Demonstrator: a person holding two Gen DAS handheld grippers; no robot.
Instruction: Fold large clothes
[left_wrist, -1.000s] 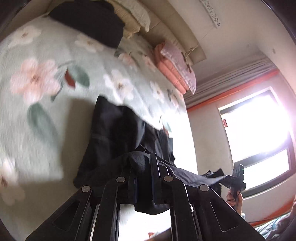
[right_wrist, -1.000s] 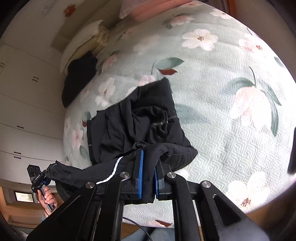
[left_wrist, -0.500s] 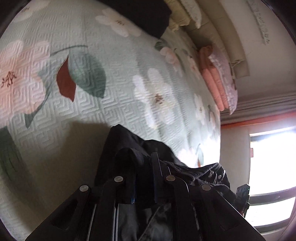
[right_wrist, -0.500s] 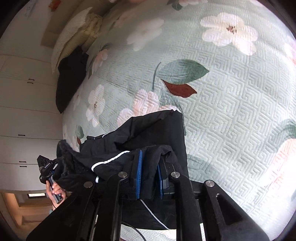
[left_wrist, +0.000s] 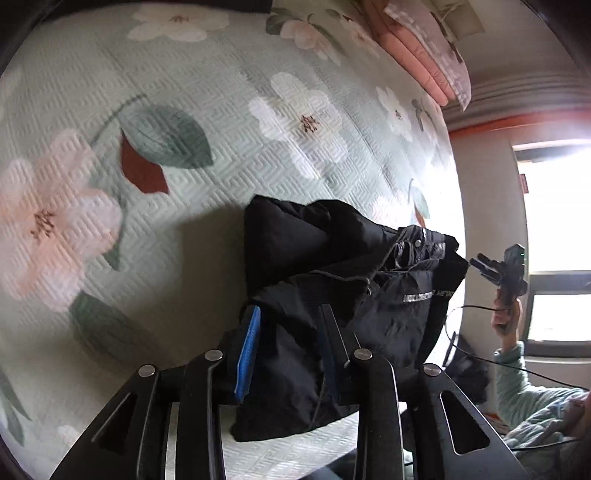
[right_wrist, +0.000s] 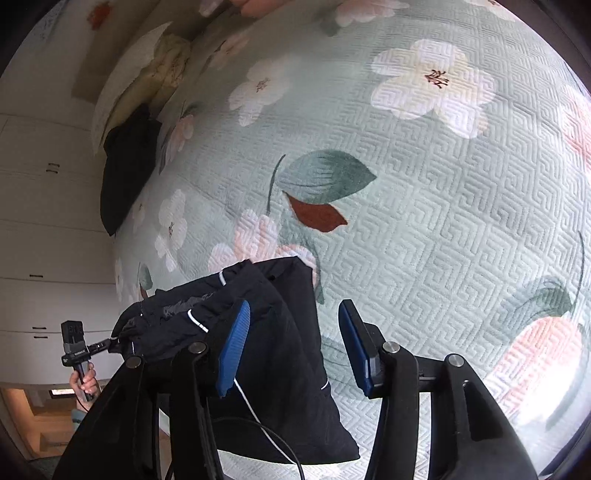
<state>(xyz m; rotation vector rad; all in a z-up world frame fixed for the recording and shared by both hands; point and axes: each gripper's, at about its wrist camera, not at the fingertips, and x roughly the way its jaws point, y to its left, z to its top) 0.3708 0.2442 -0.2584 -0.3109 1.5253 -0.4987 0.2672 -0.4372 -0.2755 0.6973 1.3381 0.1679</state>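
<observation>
White lettering on the black garment (left_wrist: 424, 295) was too small to read. The dark bundle (right_wrist: 125, 184) near the bedspread's (right_wrist: 461, 229) far edge was unidentifiable. Window (left_wrist: 554, 221) glare washed out everything beyond.

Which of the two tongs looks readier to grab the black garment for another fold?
Left, probably. The left tongs stand open with the black garment right between their fingers. The right tongs gape mostly over the bedspread, with the garment off to one side.
</observation>
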